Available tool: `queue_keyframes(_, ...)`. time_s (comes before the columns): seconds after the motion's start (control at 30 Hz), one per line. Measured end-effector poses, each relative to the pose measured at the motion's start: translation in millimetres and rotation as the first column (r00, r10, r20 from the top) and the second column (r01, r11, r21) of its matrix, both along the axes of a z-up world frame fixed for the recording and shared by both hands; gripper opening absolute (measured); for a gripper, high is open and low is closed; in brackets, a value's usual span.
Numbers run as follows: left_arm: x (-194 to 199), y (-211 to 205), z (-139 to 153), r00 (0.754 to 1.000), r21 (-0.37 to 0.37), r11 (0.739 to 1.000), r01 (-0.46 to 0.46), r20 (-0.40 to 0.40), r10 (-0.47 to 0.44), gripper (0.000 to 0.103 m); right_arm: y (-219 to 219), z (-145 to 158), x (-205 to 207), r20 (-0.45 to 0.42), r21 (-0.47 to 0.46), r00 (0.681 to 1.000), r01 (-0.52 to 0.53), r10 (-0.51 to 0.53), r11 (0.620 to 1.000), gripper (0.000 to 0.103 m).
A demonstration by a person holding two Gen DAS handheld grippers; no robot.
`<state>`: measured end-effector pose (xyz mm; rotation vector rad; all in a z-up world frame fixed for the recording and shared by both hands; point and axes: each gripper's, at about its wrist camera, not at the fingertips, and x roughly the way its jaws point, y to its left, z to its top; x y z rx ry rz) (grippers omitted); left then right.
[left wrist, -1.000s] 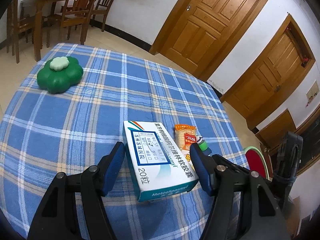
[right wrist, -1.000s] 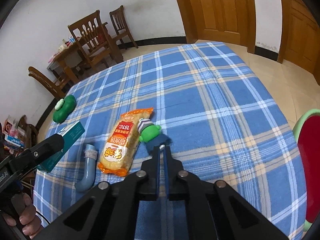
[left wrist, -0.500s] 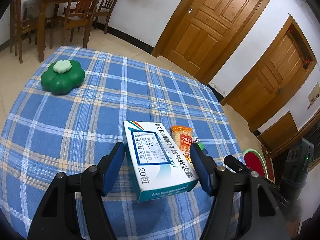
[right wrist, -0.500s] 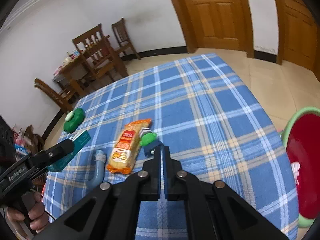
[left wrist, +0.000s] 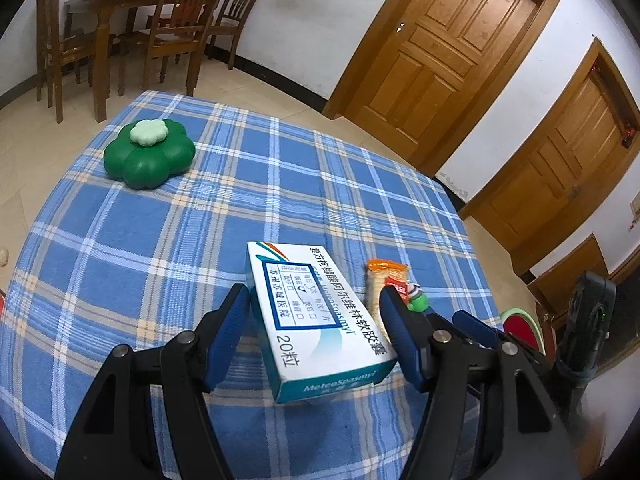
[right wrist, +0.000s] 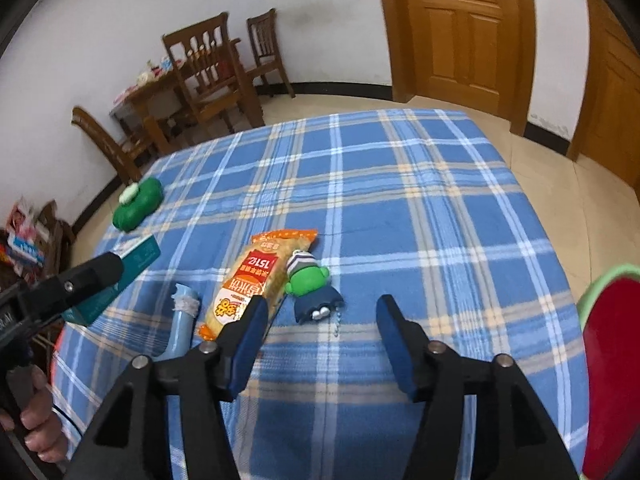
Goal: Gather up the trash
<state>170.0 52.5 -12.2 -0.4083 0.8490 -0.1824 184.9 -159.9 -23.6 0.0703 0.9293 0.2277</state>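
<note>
The left gripper (left wrist: 316, 320) holds a white and teal medicine box (left wrist: 316, 316) between its blue pads, one pad against each long side, with the box lifted above the blue plaid tablecloth (left wrist: 160, 240) and tilted so its printed top faces the camera. From the right wrist view the same box (right wrist: 120, 276) shows at the far left edge, its teal end poking past the black finger that grips it. The right gripper (right wrist: 318, 336) hangs over the near part of the table with its fingers spread wide apart and nothing between them. Just beyond its left fingertip lies an orange snack packet (right wrist: 256, 276), and touching the packet's right side is a small green toy figure (right wrist: 310, 284) with a striped cap, lying on its back. To the left of the packet a pale blue curved tube (right wrist: 182, 320) rests on the cloth; its near end is hidden behind the gripper, so its full shape cannot be told. Far off on the left of the table sits a green flower-shaped container (left wrist: 150, 152). At the right edge a red bin with a green rim (right wrist: 612, 360) stands beside the table.
</note>
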Motion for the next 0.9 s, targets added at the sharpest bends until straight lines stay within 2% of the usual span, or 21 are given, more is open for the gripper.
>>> queue_keyframes(0.13,0,2,-1,1.0,0.002,1.0,-0.007,0.0,0.007,0.067,7,-7,9,-0.017,-0.064,1.0,-0.023,0.022,0.998,0.06)
queue_keyframes(0.23,0,2,-1,1.0,0.001,1.0,-0.006,-0.001,0.006,0.068,8,-11,14,-0.036,-0.068,0.999,-0.04,0.037,0.997,0.059)
queue_keyframes(0.33,-1,2,-1,1.0,-0.002,1.0,0.0,-0.003,0.0,0.068,8,-14,15,-0.037,-0.068,0.999,-0.03,0.028,0.997,0.047)
queue_keyframes(0.4,-2,1,0,1.0,-0.004,1.0,0.003,0.0,-0.003,0.068,7,-14,16,-0.041,-0.073,0.999,-0.015,0.012,0.997,0.033)
queue_keyframes(0.9,-16,-15,18,0.999,-0.009,0.999,0.034,0.029,-0.034,0.068,-36,4,-14,-0.026,0.04,0.995,0.095,-0.093,0.995,0.032)
